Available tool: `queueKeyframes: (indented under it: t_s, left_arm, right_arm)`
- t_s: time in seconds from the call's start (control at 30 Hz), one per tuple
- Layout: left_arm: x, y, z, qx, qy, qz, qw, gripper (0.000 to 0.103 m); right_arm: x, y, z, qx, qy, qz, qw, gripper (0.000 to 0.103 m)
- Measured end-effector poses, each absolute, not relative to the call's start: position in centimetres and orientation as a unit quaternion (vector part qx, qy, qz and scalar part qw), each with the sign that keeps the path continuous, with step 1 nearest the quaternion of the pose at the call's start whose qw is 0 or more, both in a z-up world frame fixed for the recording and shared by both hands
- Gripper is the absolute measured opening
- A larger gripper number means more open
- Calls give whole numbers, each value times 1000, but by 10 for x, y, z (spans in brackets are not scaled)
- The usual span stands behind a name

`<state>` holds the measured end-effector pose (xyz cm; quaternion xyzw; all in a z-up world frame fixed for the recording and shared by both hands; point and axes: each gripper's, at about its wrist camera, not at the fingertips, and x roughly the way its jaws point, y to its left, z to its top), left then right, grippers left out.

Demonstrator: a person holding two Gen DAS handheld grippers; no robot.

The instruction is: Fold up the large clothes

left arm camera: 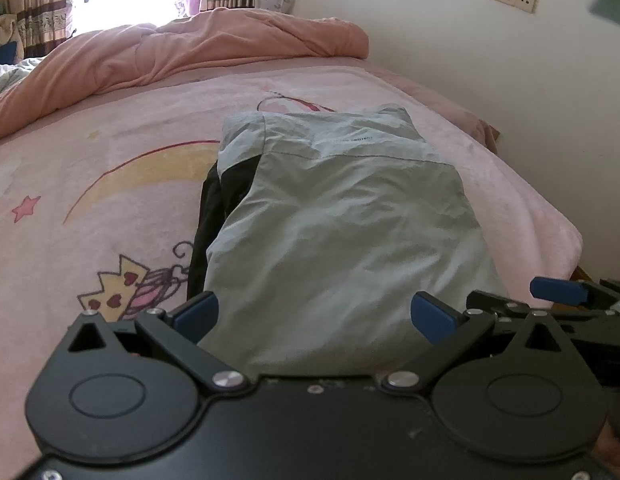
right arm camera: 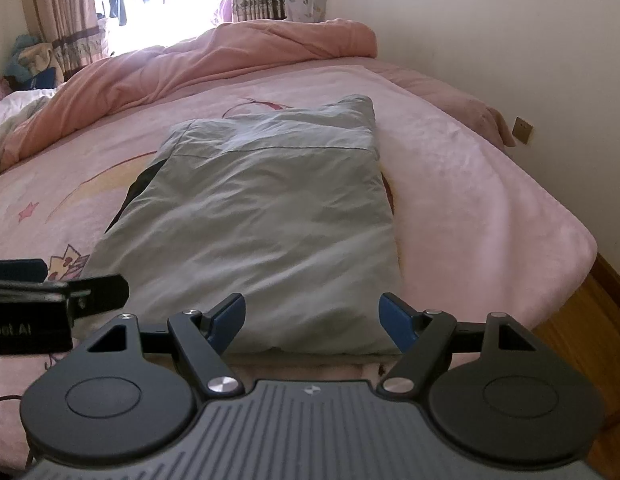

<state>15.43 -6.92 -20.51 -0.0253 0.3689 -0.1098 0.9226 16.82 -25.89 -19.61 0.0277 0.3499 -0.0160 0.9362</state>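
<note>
A big light-grey jacket lies on the pink blanket of a bed. Its sides look tucked in, so it makes a long, narrow shape, and a bit of black lining peeks out along one edge. It lies flat like this, I think, so the next fold can go from the near end up to the far end.

The left gripper is spread wide and holds nothing. The near end of the jacket sits right between its two blue fingers, which reach over the cloth.

The right gripper is spread wide too, with nothing in it. The jacket's near edge lies just in front of it, between its blue pads. The two grippers are side by side at the same end, probably so each can take one corner.

A rumpled pink quilt is bunched up at the far end of the bed, well apart from the jacket.
</note>
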Motion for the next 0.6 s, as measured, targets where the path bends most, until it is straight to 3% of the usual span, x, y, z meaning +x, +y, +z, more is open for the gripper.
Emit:
queueKeyframes:
  t_s: [0.6]
  left_arm:
    - [142, -66, -203, -23, 361, -109, 926, 103]
  right_arm:
    - [158, -243, -192, 17, 345, -19, 938, 89]
